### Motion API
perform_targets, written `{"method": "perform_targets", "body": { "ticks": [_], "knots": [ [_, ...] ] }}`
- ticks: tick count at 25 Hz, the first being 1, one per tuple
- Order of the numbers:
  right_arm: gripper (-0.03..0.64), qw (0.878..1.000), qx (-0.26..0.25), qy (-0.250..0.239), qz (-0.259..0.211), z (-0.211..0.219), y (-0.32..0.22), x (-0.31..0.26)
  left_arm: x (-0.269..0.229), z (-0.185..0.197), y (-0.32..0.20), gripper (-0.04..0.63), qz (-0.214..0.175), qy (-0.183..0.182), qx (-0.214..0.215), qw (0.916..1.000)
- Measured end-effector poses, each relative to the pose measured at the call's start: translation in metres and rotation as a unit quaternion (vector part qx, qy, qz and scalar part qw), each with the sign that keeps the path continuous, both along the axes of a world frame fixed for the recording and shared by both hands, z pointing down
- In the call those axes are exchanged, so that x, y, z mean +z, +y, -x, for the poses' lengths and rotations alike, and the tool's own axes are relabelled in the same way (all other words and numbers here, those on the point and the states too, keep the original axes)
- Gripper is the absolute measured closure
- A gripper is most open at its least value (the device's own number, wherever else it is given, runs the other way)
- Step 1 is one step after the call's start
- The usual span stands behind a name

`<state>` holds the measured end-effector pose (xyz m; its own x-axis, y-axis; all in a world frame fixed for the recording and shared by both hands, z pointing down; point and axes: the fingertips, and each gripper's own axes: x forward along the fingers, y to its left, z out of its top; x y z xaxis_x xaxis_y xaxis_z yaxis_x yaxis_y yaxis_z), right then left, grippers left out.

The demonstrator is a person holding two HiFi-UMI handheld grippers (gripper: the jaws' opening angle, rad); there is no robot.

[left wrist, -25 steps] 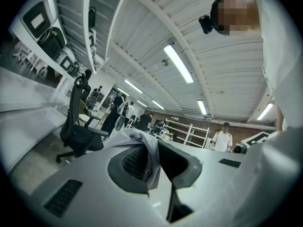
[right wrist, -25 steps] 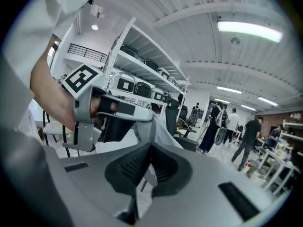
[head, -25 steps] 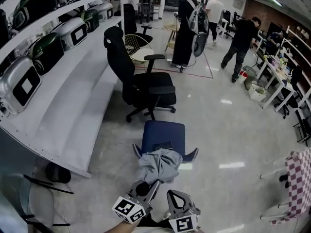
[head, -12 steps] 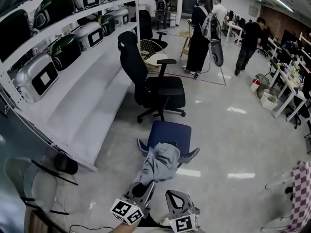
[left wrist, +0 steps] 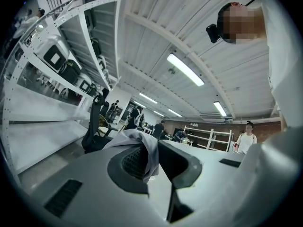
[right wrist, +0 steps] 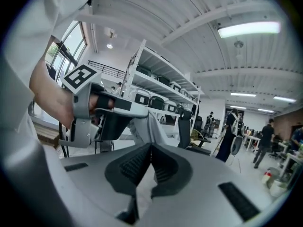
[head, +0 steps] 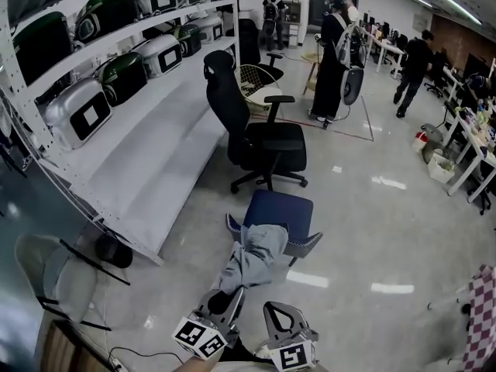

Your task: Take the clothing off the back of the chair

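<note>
A grey piece of clothing (head: 253, 258) stretches from the back edge of the blue chair (head: 279, 211) down to my left gripper (head: 225, 297) at the bottom of the head view. That gripper is shut on the cloth. In the left gripper view the grey fabric (left wrist: 137, 138) is pinched between the dark pads of the left gripper (left wrist: 152, 152) and hangs over them. My right gripper (head: 277, 310) is just right of the left one, apart from the cloth. In its own view the right gripper (right wrist: 150, 148) has its pads meeting with nothing between them.
A black office chair (head: 260, 142) stands beyond the blue one. A long white rack (head: 147, 169) with several appliances (head: 81, 111) runs along the left. A pale chair (head: 54, 277) is at lower left. People (head: 337, 60) and tables (head: 465, 153) are at the back right.
Both grippers have drawn back from the blue chair. The grey clothing has been pulled out longer and flatter off the chair's back. The whole view has swung right.
</note>
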<state>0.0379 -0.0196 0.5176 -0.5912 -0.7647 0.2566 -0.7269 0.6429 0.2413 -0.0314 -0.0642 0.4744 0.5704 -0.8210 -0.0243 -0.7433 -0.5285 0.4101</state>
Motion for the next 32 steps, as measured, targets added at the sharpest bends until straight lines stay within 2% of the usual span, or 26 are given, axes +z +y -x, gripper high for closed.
{"method": "perform_targets", "body": {
  "ticks": [7, 13, 18, 23, 32],
  "knots": [
    [0.601, 1.0, -0.014, -0.008, 0.003, -0.005, 0.025, 0.006, -0.015, -0.001, 0.032, 0.535, -0.017, 0.013, -0.016, 0.9996],
    [0.601, 1.0, -0.024, -0.016, 0.006, 0.003, 0.04, 0.001, -0.015, -0.004, 0.052, 0.535, -0.001, 0.016, -0.005, 0.9999],
    [0.601, 1.0, -0.003, -0.022, 0.008, 0.0, 0.048, -0.003, -0.022, -0.007, 0.061, 0.535, -0.006, 0.013, 0.019, 0.9997],
    [0.601, 1.0, 0.018, -0.019, 0.009, 0.008, 0.058, 0.001, -0.007, 0.001, 0.073, 0.537, 0.02, 0.015, 0.041, 0.9989],
    [0.601, 0.997, 0.064, -0.001, 0.038, 0.04, 0.1, 0.006, 0.011, 0.016, 0.127, 0.537, 0.043, 0.032, 0.112, 0.9923]
  ]
}}
